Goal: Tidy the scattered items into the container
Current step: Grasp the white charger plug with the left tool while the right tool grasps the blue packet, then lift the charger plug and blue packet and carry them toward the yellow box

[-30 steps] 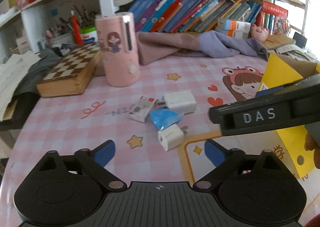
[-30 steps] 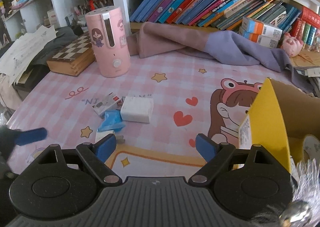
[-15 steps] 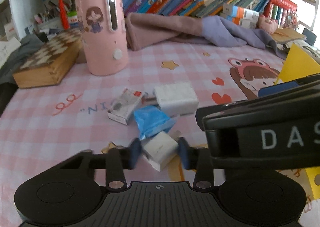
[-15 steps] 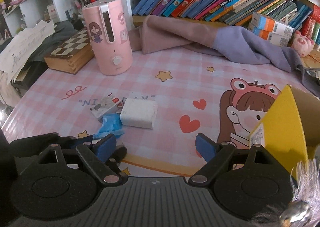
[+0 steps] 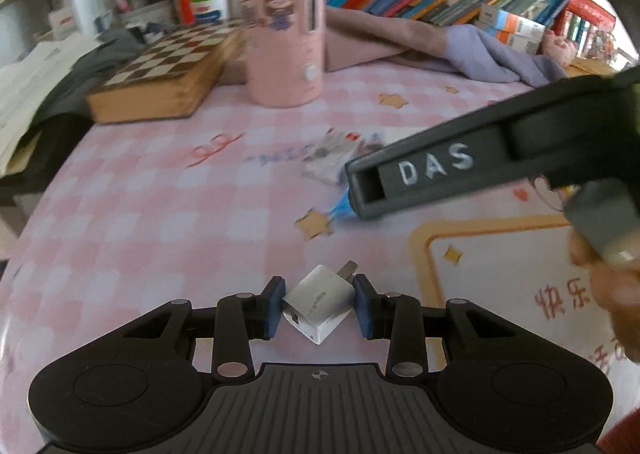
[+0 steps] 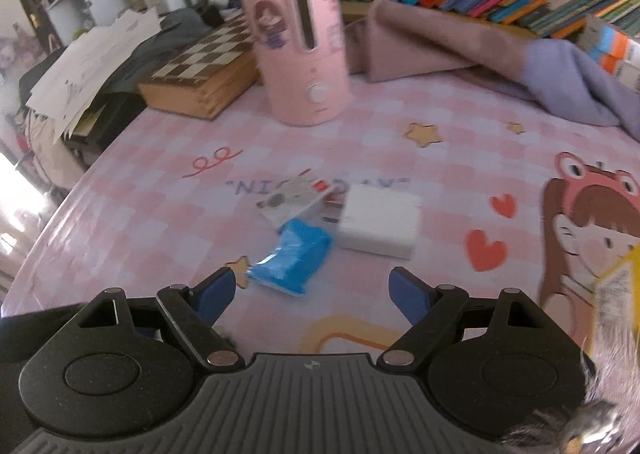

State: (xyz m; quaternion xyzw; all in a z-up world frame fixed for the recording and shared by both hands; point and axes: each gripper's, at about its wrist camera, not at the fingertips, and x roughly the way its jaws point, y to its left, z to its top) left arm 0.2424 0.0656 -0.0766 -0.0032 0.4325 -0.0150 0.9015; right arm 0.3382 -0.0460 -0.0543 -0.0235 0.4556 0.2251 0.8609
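Left gripper (image 5: 318, 304) jaws clamped on the small white plug adapter (image 5: 319, 304), pads on two opposite flat sides, prongs pointing away from the camera, adapter turned cornerwise. Looks light, rigid, smooth plastic, so prob. slick; flat-face grip is the right hold, keep off the prongs. Right gripper (image 6: 310, 292) jaws wide apart, nothing between them, hovering just short of the blue packet (image 6: 294, 260). Packet looks soft, crinkly, featherweight: pinch across its middle, it'll squash. Touching the packet's far side: the white charger block (image 6: 378, 224) to the right, a stiff box w/ flat sides, and a small printed carton (image 6: 290, 202) to the left. All on the pink checked worktop (image 6: 160, 214). Well right of the packet, a yellow box (image 6: 618, 286) edge shows, likely the container. Pink canister (image 6: 302, 42) stands far behind.
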